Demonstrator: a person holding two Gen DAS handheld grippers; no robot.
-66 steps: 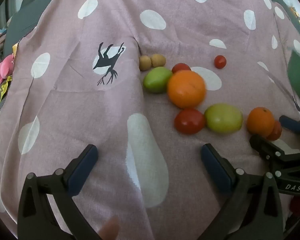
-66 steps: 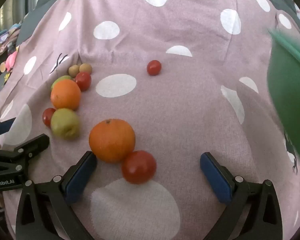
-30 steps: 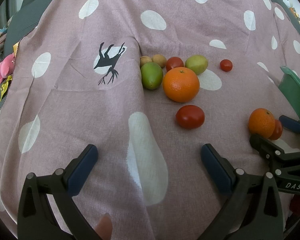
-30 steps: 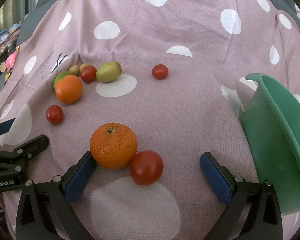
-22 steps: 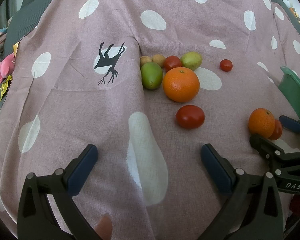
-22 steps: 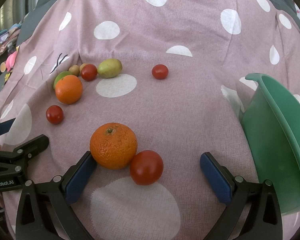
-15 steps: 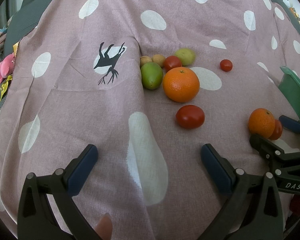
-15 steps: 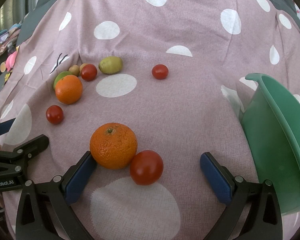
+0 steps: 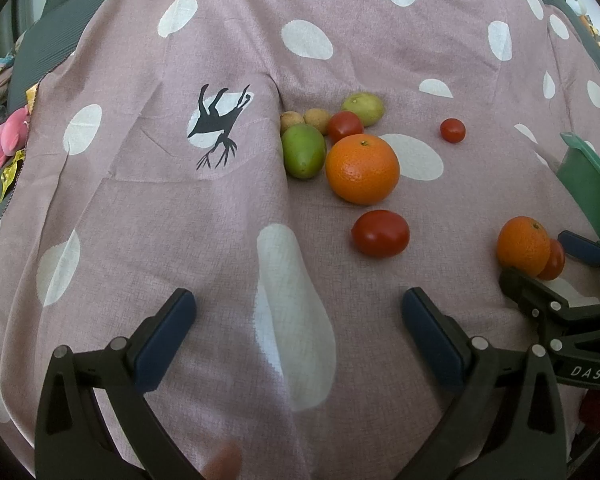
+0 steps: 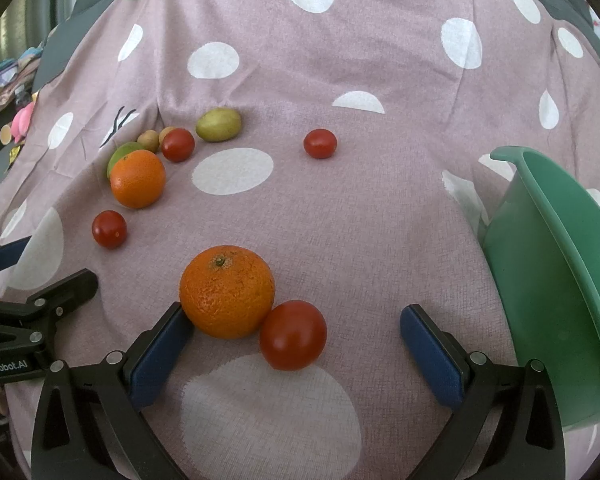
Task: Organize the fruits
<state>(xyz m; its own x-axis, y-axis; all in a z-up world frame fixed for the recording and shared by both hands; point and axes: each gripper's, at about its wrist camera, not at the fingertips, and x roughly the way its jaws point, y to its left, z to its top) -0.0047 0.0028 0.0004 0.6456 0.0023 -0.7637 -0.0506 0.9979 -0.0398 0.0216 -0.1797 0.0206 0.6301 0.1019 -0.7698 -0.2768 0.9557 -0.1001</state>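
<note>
R tongs (image 10: 296,344) spread wide, orange (image 10: 227,291) touching its L pad, tomato (image 10: 293,335) between; L tongs (image 9: 298,328) released, empty.

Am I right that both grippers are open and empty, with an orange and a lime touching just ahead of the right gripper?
Not quite. The fruit touching the orange ahead of the right gripper is a red tomato, not a lime, as the right wrist view shows. Both grippers, including the left gripper, are indeed open and empty.

Home — polka-dot cloth (image 9: 140,208), plush toy (image 9: 8,136).
</note>
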